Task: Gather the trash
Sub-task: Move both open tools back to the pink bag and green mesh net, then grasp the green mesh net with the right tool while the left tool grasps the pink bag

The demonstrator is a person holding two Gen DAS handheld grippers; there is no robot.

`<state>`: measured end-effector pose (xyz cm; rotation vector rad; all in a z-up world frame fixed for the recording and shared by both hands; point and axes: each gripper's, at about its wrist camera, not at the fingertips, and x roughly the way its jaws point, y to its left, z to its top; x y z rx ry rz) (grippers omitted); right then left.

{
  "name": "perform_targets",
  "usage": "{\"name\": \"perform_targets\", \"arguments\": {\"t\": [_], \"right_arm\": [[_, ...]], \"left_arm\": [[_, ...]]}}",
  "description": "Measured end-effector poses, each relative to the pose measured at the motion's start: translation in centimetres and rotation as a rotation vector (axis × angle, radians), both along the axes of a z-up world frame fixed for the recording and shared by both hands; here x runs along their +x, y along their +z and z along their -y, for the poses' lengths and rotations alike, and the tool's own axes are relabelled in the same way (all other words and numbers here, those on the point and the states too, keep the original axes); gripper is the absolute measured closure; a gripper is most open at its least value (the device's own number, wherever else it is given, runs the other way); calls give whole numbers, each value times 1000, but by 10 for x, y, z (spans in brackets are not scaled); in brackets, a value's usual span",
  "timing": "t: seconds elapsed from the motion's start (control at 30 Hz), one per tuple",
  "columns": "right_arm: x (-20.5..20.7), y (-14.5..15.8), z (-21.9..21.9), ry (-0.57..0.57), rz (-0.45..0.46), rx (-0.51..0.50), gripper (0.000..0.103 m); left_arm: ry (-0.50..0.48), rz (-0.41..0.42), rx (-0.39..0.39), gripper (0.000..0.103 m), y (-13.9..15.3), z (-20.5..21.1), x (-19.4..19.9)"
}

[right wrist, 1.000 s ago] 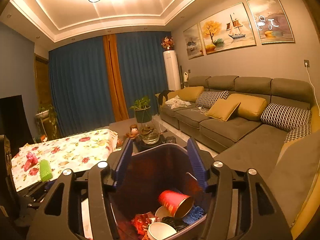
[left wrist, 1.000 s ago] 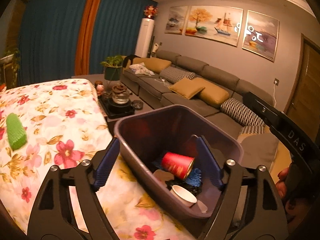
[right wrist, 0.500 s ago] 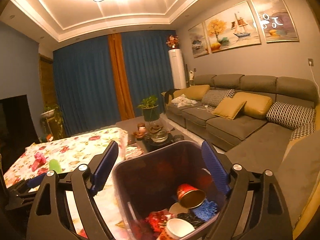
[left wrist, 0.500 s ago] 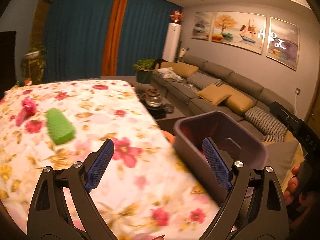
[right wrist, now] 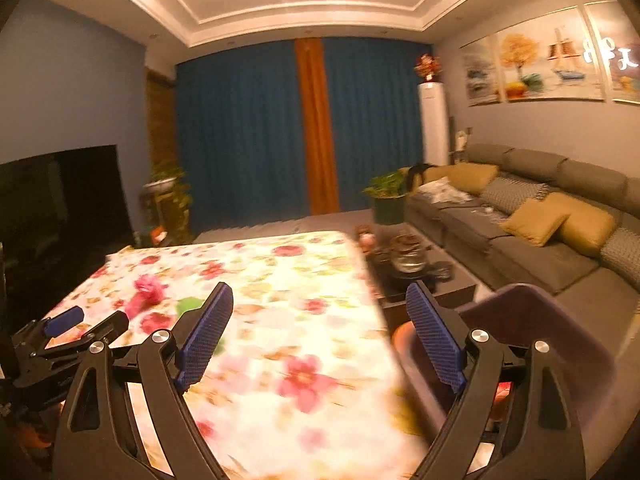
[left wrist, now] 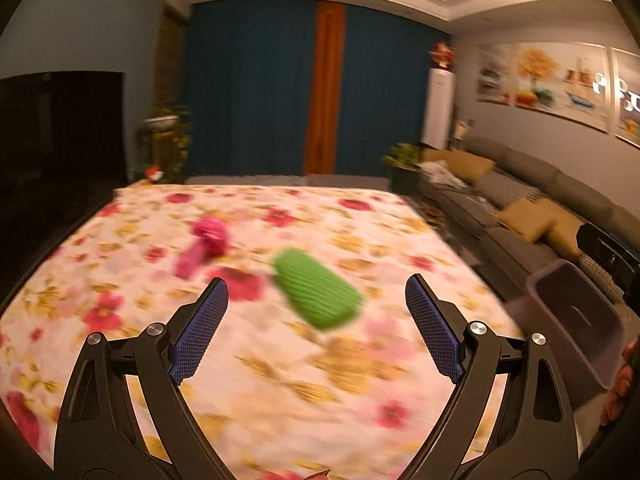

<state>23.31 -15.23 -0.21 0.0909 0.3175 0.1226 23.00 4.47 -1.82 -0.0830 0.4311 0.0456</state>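
A green ribbed object (left wrist: 318,293) lies on the floral tablecloth (left wrist: 280,360), just ahead of my left gripper (left wrist: 316,320), which is open and empty. A crumpled pink piece (left wrist: 206,244) lies beyond it to the left. The purple trash bin (left wrist: 576,328) stands off the table's right edge. In the right wrist view my right gripper (right wrist: 320,332) is open and empty above the table; the bin (right wrist: 540,344) is at lower right, behind its right finger. The pink piece (right wrist: 148,290), the green object (right wrist: 188,305) and my left gripper (right wrist: 86,322) show at left.
A grey sofa (right wrist: 540,232) with yellow cushions runs along the right wall. A low dark table with a glass teapot (right wrist: 408,258) stands between table and sofa. A dark TV (right wrist: 60,208) is at left. Potted plants (right wrist: 388,196) stand by the blue curtains.
Both grippers have swung left, away from the bin and over the table. The right gripper, earlier close on the bin wall, now stands open. The green object now lies between my left fingers.
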Motion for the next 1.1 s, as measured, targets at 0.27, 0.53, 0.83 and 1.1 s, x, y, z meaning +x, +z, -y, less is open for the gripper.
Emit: {"name": "perform_targets", "arguments": {"t": [0.27,0.53,0.83,1.1], "right_arm": [[71,-20,-89,72,-82,-16,17],[129,-71,-152,129,-231,-96,17],[174,-98,-178,186,-392,-133,18],[190,-117,-191,247,-524,-162,27]], "left_arm": [[179,12,-16,15,-2,-81,31],[259,15,-61,15,-2,-123,75],[277,-21,-63,15,-19,-139,106],[265,-49,-63,15,-35,-142,116]]}}
